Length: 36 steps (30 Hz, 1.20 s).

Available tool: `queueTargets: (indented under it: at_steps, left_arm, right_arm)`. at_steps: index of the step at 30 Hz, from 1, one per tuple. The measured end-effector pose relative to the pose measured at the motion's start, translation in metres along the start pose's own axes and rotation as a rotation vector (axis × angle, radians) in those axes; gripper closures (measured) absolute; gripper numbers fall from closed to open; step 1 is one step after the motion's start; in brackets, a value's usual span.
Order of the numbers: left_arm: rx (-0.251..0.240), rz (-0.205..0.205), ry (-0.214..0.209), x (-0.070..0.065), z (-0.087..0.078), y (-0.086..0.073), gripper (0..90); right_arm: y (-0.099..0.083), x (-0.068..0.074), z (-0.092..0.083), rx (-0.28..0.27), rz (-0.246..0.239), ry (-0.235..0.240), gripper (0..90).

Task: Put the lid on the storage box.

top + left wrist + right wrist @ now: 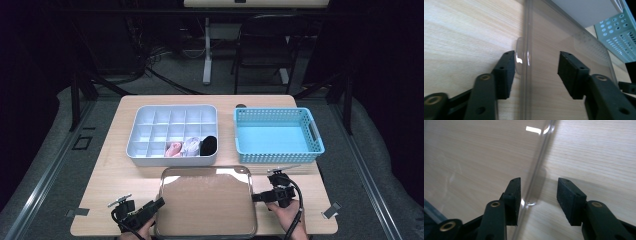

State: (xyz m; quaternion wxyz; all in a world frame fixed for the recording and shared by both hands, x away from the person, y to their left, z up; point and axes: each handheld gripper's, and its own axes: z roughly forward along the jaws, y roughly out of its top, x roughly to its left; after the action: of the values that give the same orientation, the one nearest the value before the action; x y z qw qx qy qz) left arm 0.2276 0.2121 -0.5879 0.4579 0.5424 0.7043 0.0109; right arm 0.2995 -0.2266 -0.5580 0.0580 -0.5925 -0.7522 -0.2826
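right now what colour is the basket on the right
Light blue, perforated sides; the basket shows best in the high view.

On the wooden table (110, 172) there was 1 clear plastic lid (206, 200), 1 white compartment organizer (172, 134) and 1 light blue perforated basket (278, 135). The organizer's front row held 3 rolled items: 1 pink (174, 149), 1 grey-white (190, 146) and 1 black (209, 144). There were 2 handheld grippers, the left gripper (159, 202) and the right gripper (255, 198), each with 2 black jaws. Behind the table stood 1 dark folding chair (265, 40).
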Motion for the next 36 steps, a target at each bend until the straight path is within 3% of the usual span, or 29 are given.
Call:
queueTargets:
  at_steps: [5,6,10,13,18,22,23,26,30,32,36]
  left_arm:
    - [-0.003,-0.002,0.005,0.000,0.001,0.000,51.7]
    - [-0.003,-0.006,0.006,0.000,0.001,0.000,51.7]
    - [-0.012,-0.034,-0.005,0.001,0.001,0.000,51.8]
    - [-0.015,-0.023,0.010,-0.003,0.003,-0.001,51.8]
    - [-0.007,-0.035,-0.009,-0.005,0.005,-0.003,52.1]
    - [0.028,-0.062,-0.038,0.000,0.004,0.002,53.6]
    - [0.037,-0.074,-0.049,0.002,0.004,0.003,55.0]
    - [0.073,-0.094,-0.068,0.005,0.005,0.009,56.4]
    - [0.127,-0.067,-0.078,0.008,0.005,0.015,58.4]
    - [0.129,-0.080,-0.088,0.011,0.006,0.016,63.5]
    - [0.132,-0.057,-0.078,0.012,0.006,0.016,69.0]
  right_arm:
    - [0.003,0.008,0.004,0.015,-0.043,-0.025,63.2]
    - [0.003,0.007,0.004,0.007,-0.025,-0.026,64.9]
    - [0.002,0.008,0.005,-0.003,-0.037,-0.035,66.3]
    - [0.003,0.007,0.004,0.008,-0.031,-0.034,66.7]
    - [0.001,0.010,0.005,-0.009,-0.028,-0.046,66.6]
    - [0.002,0.010,0.004,0.005,-0.040,-0.053,66.7]
    - [0.000,0.011,0.006,-0.024,-0.021,-0.048,66.7]
    - [0.001,0.010,0.004,0.003,-0.039,-0.053,66.7]
    - [0.001,0.010,0.005,-0.008,-0.031,-0.052,66.8]
    - [0.002,0.009,0.005,-0.005,-0.034,-0.051,66.9]
    - [0.002,0.009,0.005,-0.005,-0.035,-0.053,67.0]
